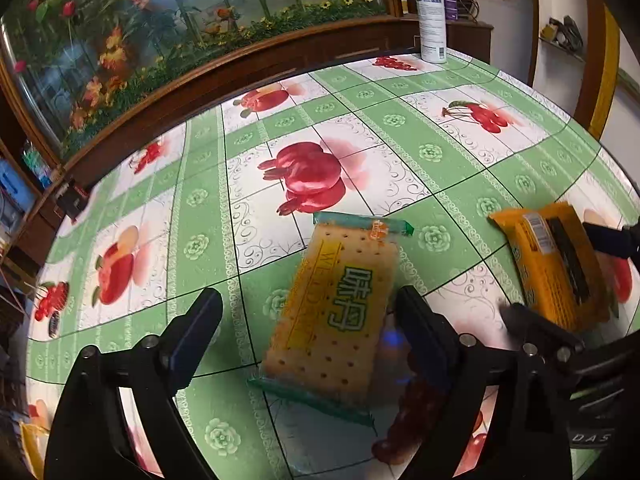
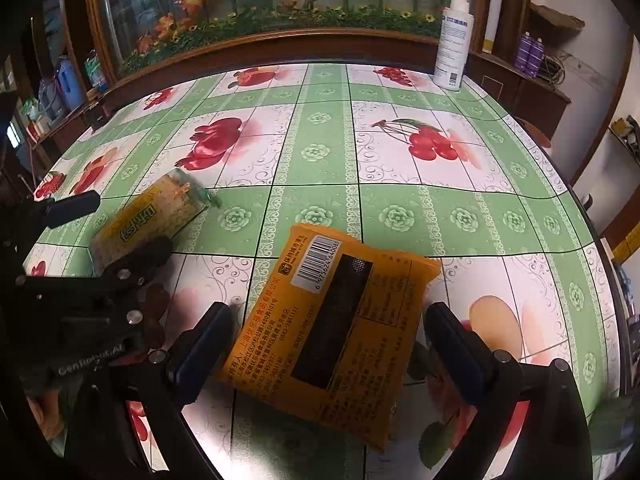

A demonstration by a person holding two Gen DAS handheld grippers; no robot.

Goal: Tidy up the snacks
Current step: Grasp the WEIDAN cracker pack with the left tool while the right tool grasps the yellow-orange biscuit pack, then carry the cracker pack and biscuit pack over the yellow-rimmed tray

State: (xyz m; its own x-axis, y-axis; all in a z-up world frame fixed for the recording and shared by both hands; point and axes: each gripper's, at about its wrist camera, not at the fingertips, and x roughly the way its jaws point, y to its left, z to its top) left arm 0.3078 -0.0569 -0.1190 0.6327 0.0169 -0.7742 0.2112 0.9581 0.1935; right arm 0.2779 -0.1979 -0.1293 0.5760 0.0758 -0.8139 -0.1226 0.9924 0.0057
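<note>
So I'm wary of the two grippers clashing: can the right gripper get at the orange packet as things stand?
Probably yes. The right gripper stands open astride the orange packet, nothing between. The left gripper is beside it, over the cracker packet.

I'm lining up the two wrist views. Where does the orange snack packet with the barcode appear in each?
Left wrist: orange snack packet, far right edge, beside the green-trimmed cracker packet.
Right wrist: lower centre, between open jaws.
Shared landmark: white spray bottle at the table's far edge.
</note>
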